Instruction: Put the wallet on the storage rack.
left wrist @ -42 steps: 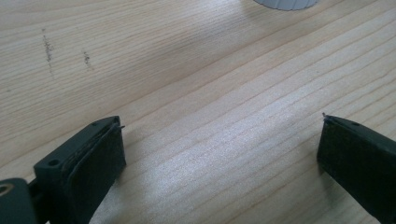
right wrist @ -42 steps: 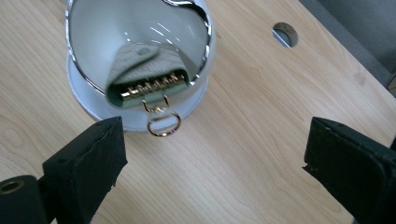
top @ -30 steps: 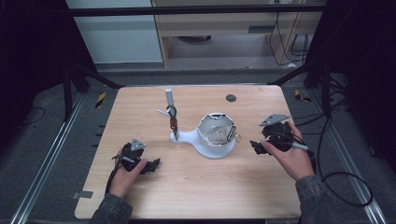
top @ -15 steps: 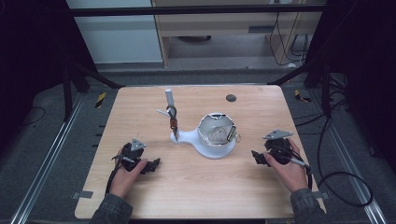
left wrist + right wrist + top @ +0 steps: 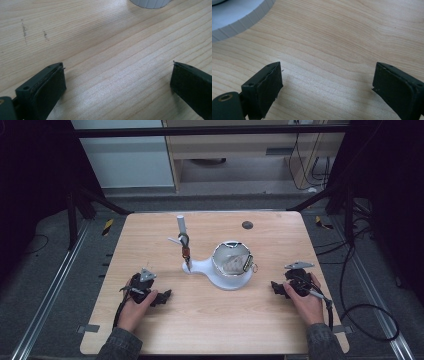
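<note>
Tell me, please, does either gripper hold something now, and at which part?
Nothing is held. The left gripper and the right gripper are both open, with bare table between their jaws, apart from the white stand.

High cam sits above my side, looks fwd and down on the whole table (image 5: 210,320). My left gripper cam and right gripper cam ride low, v. close to the wood. Both catch the white stand's (image 5: 150,3) ribbed base edge, same stand (image 5: 222,279) mid-table from above
</note>
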Demonstrator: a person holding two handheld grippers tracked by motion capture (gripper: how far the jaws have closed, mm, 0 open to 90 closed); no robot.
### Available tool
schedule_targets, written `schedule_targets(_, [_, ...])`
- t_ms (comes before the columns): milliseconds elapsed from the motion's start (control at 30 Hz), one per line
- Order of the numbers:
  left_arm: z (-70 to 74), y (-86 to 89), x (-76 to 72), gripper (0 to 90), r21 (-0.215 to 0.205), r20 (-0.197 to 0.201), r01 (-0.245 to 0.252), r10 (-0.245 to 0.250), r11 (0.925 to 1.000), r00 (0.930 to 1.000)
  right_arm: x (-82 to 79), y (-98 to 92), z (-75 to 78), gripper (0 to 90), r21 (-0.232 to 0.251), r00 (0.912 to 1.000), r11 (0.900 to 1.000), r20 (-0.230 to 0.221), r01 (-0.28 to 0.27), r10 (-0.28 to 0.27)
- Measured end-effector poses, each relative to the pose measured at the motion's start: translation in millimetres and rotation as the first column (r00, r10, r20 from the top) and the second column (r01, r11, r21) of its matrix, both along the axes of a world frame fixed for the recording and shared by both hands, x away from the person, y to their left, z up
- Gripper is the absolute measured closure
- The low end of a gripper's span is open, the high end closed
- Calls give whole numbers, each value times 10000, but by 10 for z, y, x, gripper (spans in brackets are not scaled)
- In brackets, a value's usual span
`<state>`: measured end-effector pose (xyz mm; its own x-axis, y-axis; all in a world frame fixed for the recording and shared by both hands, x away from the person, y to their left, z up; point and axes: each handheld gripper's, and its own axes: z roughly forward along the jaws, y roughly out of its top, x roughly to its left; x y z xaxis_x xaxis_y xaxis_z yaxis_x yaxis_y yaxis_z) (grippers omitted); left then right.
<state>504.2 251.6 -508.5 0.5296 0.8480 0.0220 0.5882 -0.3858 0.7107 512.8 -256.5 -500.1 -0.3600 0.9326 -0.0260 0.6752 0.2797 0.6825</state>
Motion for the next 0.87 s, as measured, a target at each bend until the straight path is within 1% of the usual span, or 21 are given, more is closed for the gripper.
schedule_targets(133, [-1, 0, 1, 0, -14, 5, 8, -8, 10000, 10000, 25, -15, -51, 75, 175, 9999, 9997, -69, 156, -155])
schedule_targets(267, [0, 0, 1, 0, -2, -1, 1, -1, 10000, 10000, 25, -3, -56, 67, 231, 9998, 9995, -24, 213, -212])
schedule_targets(400, [-2, -1, 1, 0, -28, 13, -3, 3, 10000, 10000, 19, 27, -96, 20, 369, 9989, 9985, 223, 408, -417])
schedule_targets(500, [-2, -1, 2, 0, -21, 13, 3, -3, 10000, 10000, 19, 37, -113, 5, 355, 9984, 9984, 350, 440, -453])
schedule_targets(600, [-1, -1, 2, 0, -13, 8, 9, -9, 10000, 10000, 15, 39, -122, 3, 421, 9979, 9981, 437, 450, -469])
schedule_targets(867, [-2, -3, 4, 0, -40, -5, 2, -2, 10000, 10000, 14, 39, -121, 3, 419, 9980, 9981, 434, 451, -469])
